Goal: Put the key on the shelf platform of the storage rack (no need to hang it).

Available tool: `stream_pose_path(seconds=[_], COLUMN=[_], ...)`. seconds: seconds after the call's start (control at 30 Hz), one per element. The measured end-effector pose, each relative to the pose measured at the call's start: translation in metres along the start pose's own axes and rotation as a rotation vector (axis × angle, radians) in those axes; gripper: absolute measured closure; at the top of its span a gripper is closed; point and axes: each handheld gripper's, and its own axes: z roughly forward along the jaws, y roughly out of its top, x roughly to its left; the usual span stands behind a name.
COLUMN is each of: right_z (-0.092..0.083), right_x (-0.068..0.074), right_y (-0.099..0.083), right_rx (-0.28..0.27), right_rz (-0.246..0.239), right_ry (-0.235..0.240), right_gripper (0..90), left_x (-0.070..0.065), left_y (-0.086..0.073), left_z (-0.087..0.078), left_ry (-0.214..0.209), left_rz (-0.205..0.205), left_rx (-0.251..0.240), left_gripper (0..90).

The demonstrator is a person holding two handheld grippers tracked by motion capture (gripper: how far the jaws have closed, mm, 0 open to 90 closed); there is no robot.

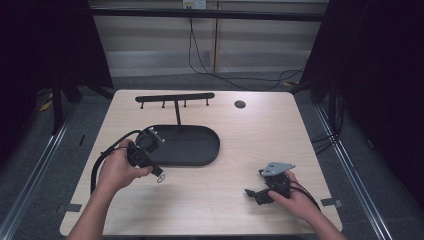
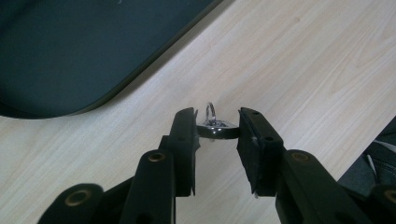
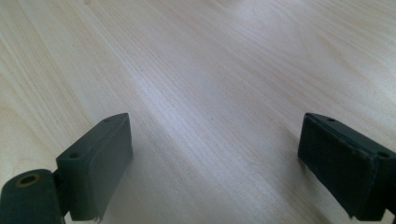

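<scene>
Ring-topped metal disc [image 2: 217,127] sits clamped between left tongs [image 2: 217,133] above table [image 2: 303,60].

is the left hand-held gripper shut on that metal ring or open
Shut on it: the left hand-held gripper has both pads pressed against the ring, held above the table.

We hold our left gripper [image 2: 217,128] in our left hand [image 1: 117,170], forearm coming in from the table's near edge, its jaws clamped on a small metal ring piece [image 2: 215,126]. Our right hand [image 1: 295,200] rests near the near right corner with the right gripper [image 3: 215,154], jaws spread wide apart and nothing between them.
</scene>
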Motion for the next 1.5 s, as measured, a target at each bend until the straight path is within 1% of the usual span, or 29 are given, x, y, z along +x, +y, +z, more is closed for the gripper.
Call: stream_pose_path(seconds=[0.03,0.07,0.1,0.23,0.37,0.4,0.57,0.8,0.9,1.07,1.37,1.4,1.5], right_z=[0.000,0.000,0.000,0.000,0.000,0.000,0.000,0.000,0.000,0.000,0.000,0.000,0.000], right_x=[0.000,0.000,0.000,0.000,0.000,0.000,0.000,0.000,0.000,0.000,0.000,0.000,0.000], right_y=[0.000,0.000,0.000,0.000,0.000,0.000,0.000,0.000,0.000,0.000,0.000,0.000,0.000], right_rx=[0.000,0.000,0.000,0.000,0.000,0.000,0.000,0.000,0.000,0.000,-0.001,-0.001,-0.003], right_rz=[0.000,-0.001,0.000,0.000,0.000,0.000,0.000,0.000,0.000,0.000,0.003,0.003,0.001], right_ry=[0.000,0.000,0.000,0.000,0.000,0.000,0.000,0.000,0.000,0.000,0.000,0.000,0.000], right_gripper=[9.6,9.5,9.6,9.5,9.5,9.6,9.5,9.5,9.5,9.5,9.5,9.6,9.6], left_x=[0.000,0.000,0.001,0.002,0.003,0.004,0.006,0.006,0.006,0.006,0.009,0.009,0.010], left_y=[0.001,0.001,0.002,0.004,0.005,0.006,0.009,0.019,0.023,0.029,0.036,0.037,0.040], left_z=[0.000,-0.001,-0.002,-0.007,-0.011,-0.012,-0.016,-0.022,-0.025,-0.031,-0.038,-0.039,-0.041], left_ry=[-0.001,-0.001,0.002,0.003,0.006,0.008,0.010,0.010,0.010,0.005,0.010,0.008,0.017], left_rz=[-0.001,-0.012,-0.007,-0.015,-0.031,-0.026,-0.045,-0.046,-0.046,-0.041,-0.057,-0.053,-0.058], left_rx=[-0.002,-0.006,-0.007,-0.015,-0.030,-0.026,-0.032,-0.032,-0.046,-0.046,-0.058,-0.052,-0.063], left_gripper=[67.7,67.7,67.7,67.7,67.7,67.7,67.7,67.6,67.6,67.7,67.7,67.7,67.7])
